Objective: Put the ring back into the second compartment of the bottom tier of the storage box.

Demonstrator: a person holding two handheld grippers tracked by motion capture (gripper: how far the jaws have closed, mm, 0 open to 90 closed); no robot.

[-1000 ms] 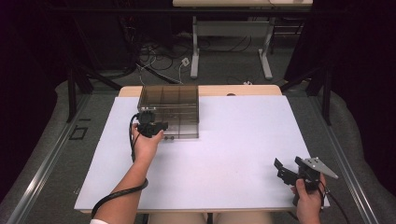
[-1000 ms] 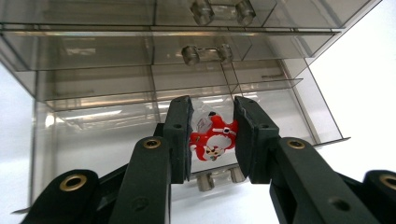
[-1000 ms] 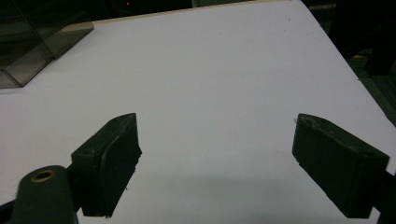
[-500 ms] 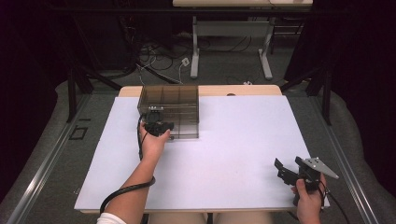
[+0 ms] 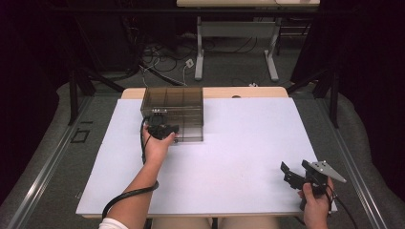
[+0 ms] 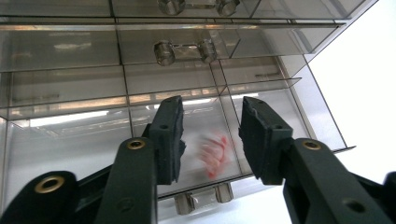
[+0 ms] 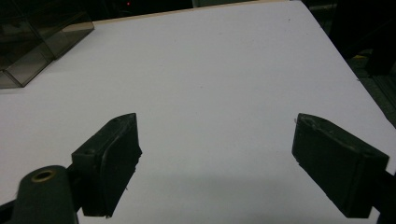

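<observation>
A smoky clear drawer cabinet stands at the table's far left-centre. My left gripper is at its front, open. In the left gripper view its jaws frame the lowest drawer's front, with a blurred pink-red thing showing through the plastic behind them. That drawer's clear handle lies just below the jaws, and another drawer's handle is higher up. My right gripper rests open near the table's front right corner, its jaws wide apart over bare white surface.
The white table stretches between the cabinet and the right gripper. The cabinet's corner shows far left in the right gripper view. Beyond the table's far edge are cables and another table's legs on the floor.
My left gripper has moved a little forward and to the right, closer to the cabinet's front. The right gripper has stayed in place.
</observation>
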